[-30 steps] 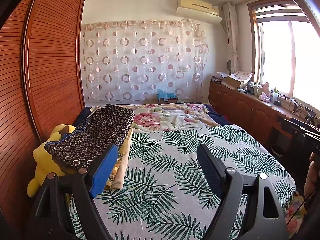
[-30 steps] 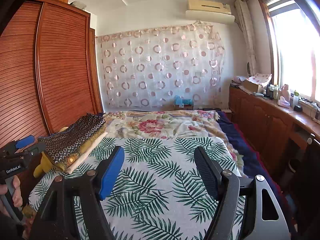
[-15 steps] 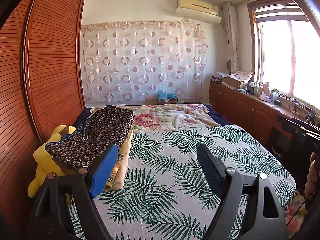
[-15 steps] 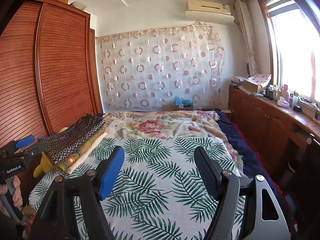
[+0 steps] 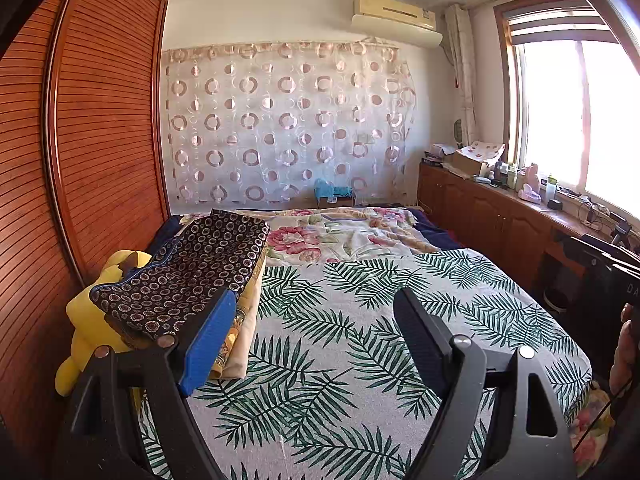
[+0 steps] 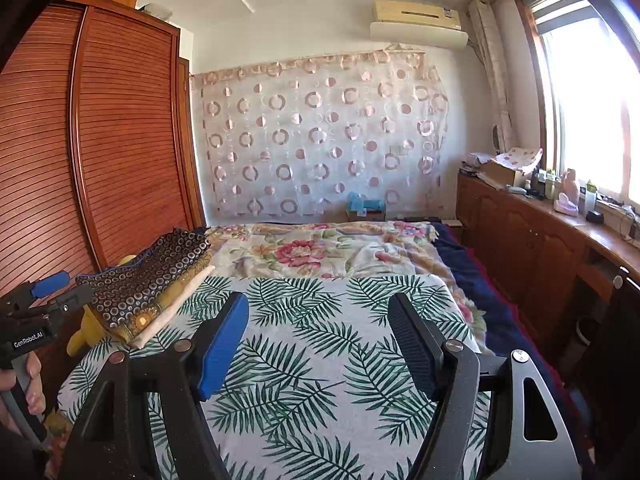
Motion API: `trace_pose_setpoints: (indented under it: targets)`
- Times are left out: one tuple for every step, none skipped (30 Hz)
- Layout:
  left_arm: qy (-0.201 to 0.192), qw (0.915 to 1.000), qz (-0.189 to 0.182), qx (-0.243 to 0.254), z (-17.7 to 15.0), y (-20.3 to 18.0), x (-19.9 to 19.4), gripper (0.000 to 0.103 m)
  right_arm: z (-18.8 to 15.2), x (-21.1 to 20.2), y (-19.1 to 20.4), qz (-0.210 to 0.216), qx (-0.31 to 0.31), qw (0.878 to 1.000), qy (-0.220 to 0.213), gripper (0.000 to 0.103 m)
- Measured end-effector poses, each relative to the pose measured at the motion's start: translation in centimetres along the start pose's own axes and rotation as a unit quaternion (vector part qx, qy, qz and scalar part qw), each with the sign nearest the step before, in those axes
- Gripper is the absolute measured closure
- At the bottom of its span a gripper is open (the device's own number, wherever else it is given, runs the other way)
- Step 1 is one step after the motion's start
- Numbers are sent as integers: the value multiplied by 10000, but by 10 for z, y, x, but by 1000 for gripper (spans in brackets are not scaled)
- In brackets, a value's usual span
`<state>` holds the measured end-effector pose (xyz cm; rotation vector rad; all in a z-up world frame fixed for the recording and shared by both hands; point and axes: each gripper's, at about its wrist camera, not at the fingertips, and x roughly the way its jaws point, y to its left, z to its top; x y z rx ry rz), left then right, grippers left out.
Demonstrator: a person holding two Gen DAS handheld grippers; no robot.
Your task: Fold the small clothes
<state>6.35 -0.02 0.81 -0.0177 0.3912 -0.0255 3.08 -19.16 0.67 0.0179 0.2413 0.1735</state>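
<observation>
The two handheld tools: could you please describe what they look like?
Each tool, left and right, is a matte black forked frame with silver pivot screws, one blue-padded finger and one black ribbed finger. The left tool's body reads "GenRobot.AI".

Ahead of the left gripper's spread jaws the leaf-print sheet is lying over the bed, the stack of folded clothes is sitting beyond the left jaw at the bed's edge, and the cabinet is running along right of the right jaw.
</observation>
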Motion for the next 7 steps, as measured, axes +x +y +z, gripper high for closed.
trace_pose_setpoints:
  targets:
    - [-2,10000,8,6,0,0,0,21,0,0,0,1,2,10000,1,29]
    - [-6,10000,12,2,0,0,0,21,0,0,0,3,-1,10000,2,29]
    - [-3,10000,3,-4,0,0,0,21,0,0,0,-5,-2,10000,-4,29]
    - [1,10000,0,-4,0,0,0,21,0,0,0,2,0,10000,-2,29]
    - [-3,10000,6,1,0,0,0,21,1,-1,-1,6,2,10000,-3,29]
    - [-3,10000,10,3,0,0,0,21,1,-1,0,1,4,10000,-3,29]
    - [-1,10000,6,7,0,0,0,21,1,-1,-1,3,2,10000,-4,29]
